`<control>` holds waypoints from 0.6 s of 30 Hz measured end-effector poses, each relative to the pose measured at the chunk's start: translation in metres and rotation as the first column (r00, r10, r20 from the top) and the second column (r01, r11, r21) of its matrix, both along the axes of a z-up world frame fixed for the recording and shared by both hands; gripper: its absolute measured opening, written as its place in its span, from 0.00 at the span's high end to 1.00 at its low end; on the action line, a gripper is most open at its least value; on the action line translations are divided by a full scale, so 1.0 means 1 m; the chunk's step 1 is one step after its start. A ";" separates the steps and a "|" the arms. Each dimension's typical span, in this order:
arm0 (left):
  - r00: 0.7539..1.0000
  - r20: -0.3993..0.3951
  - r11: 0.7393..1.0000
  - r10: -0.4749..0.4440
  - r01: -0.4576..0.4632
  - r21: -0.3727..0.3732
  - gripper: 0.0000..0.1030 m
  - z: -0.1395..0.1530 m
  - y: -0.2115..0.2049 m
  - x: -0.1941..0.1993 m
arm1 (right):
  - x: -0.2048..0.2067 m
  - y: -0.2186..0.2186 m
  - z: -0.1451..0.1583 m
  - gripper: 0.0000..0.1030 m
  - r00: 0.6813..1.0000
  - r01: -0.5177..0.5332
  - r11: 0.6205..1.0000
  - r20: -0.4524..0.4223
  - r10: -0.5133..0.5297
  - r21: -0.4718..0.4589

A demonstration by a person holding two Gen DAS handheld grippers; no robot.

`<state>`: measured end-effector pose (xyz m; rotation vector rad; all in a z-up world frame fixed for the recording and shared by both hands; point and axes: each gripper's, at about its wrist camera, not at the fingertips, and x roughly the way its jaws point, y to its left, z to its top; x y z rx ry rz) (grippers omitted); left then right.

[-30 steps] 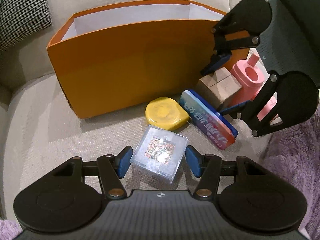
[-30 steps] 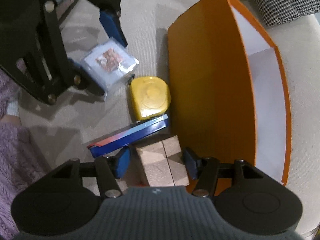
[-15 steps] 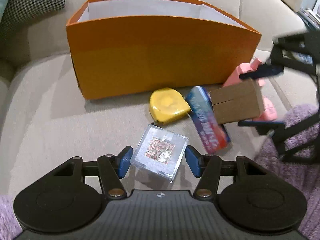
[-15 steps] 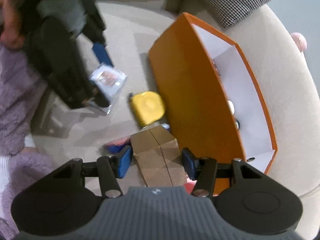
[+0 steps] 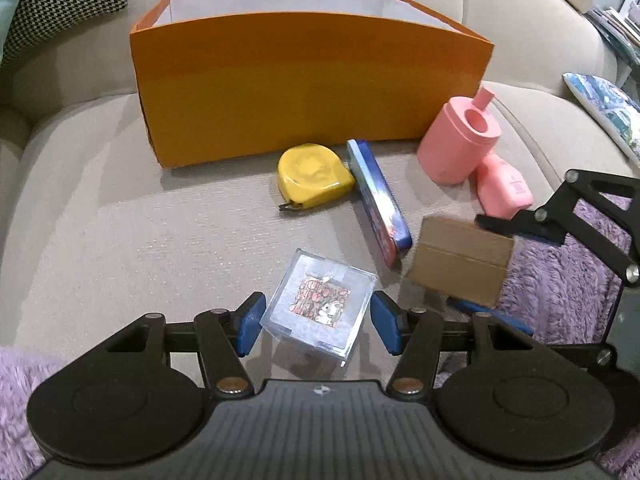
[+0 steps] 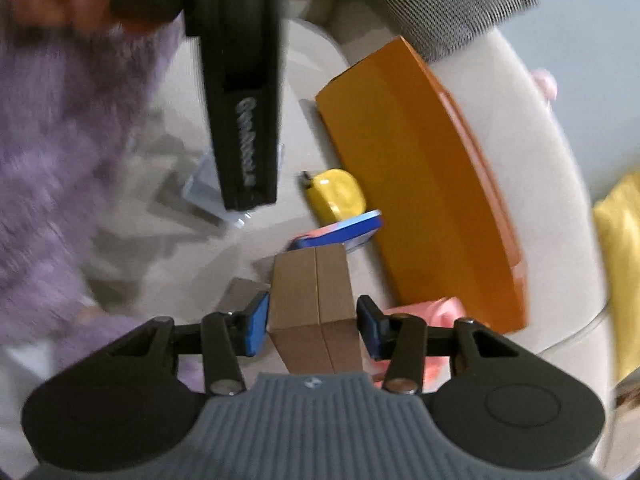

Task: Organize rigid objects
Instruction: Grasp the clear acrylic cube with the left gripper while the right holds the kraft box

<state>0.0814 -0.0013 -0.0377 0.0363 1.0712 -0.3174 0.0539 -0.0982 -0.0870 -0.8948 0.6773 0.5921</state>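
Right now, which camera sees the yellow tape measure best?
The left wrist view: the round yellow plastic tape measure lies sharp and whole on the beige sofa cushion, beside the orange box. The right wrist view shows it smaller and blurred.

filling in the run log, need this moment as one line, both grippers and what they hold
left gripper: open around clear case | right gripper: shut on cardboard box, lifted | orange bin: behind items
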 end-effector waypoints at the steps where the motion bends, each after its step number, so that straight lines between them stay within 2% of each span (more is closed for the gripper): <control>1: 1.000 0.002 1.000 0.001 -0.001 -0.005 0.36 0.001 0.001 -0.002 | 0.006 -0.004 0.007 0.53 0.998 0.031 0.998 -0.049 -0.028 0.060; 3: 1.000 -0.003 1.000 0.012 -0.012 -0.011 0.36 0.001 0.002 -0.004 | 0.024 -0.016 0.019 0.54 0.981 0.120 0.976 -0.172 -0.088 0.182; 5: 1.000 -0.009 1.000 0.027 -0.027 0.000 0.36 0.000 0.004 -0.005 | 0.050 -0.031 0.026 0.54 0.925 0.249 0.922 -0.355 -0.136 0.295; 6: 0.999 -0.011 0.999 0.032 -0.031 0.006 0.36 -0.001 0.004 -0.004 | 0.065 -0.042 0.025 0.54 0.864 0.346 0.873 -0.479 -0.154 0.343; 7: 0.999 -0.012 0.999 0.035 -0.035 0.008 0.36 -0.001 0.005 -0.004 | 0.076 -0.052 0.023 0.54 0.810 0.425 0.822 -0.565 -0.158 0.379; 9: 0.999 -0.019 0.999 0.042 -0.042 0.005 0.36 -0.002 0.007 -0.003 | 0.094 -0.072 0.014 0.54 0.700 0.566 0.716 -0.697 -0.157 0.408; 10: 0.999 -0.024 0.999 0.045 -0.045 0.004 0.36 -0.004 0.008 -0.003 | 0.098 -0.077 0.011 0.54 0.672 0.607 0.686 -0.720 -0.173 0.401; 15: 0.998 -0.050 0.999 0.045 -0.045 0.019 0.36 -0.007 0.007 0.001 | 0.107 -0.097 0.007 0.51 0.646 0.672 0.643 -0.714 -0.268 0.367; 18: 0.998 -0.053 0.999 0.033 -0.032 0.029 0.36 -0.008 0.004 0.001 | 0.104 -0.100 0.014 0.47 0.675 0.669 0.656 -0.657 -0.337 0.351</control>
